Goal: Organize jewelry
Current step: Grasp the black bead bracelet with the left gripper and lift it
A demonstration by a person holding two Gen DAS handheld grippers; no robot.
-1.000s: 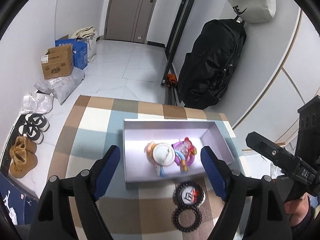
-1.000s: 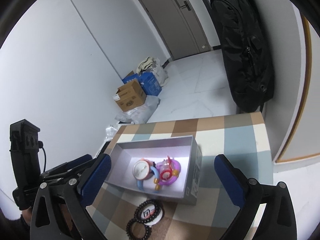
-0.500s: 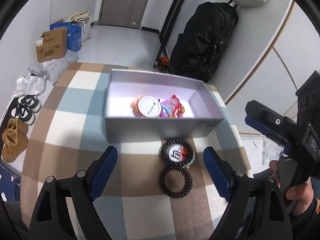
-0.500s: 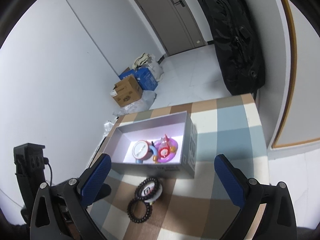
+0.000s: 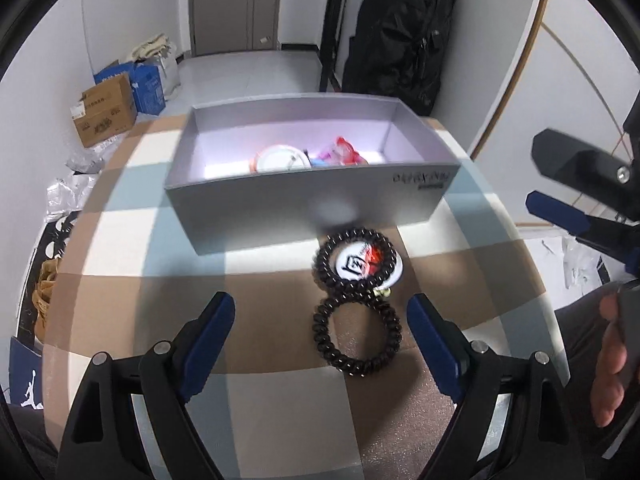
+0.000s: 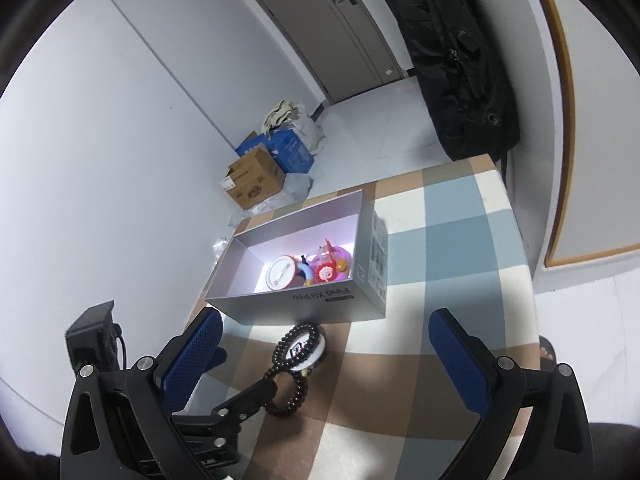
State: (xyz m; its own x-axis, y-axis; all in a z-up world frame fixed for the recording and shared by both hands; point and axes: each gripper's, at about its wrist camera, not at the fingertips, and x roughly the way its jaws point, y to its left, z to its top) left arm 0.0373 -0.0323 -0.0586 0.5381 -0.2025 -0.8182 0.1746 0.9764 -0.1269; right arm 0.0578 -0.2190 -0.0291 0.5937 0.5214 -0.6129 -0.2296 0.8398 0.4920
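While both grippers gape wide | 2 black beaded bracelets (image 5: 357, 338) | touching, figure-8.

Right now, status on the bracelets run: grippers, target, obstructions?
Left gripper open, straddling near bead bracelet. Right gripper open, empty. Second bracelet rings white badge beside grey box. Nothing blocking.

A checked tabletop (image 5: 132, 240) in brown, blue and cream fills the near scene. On the floor at far left stand a cardboard box (image 5: 103, 114) and a blue box (image 5: 148, 86). A black bag (image 5: 400, 36) hangs at far right, beside a grey door (image 5: 232, 4).
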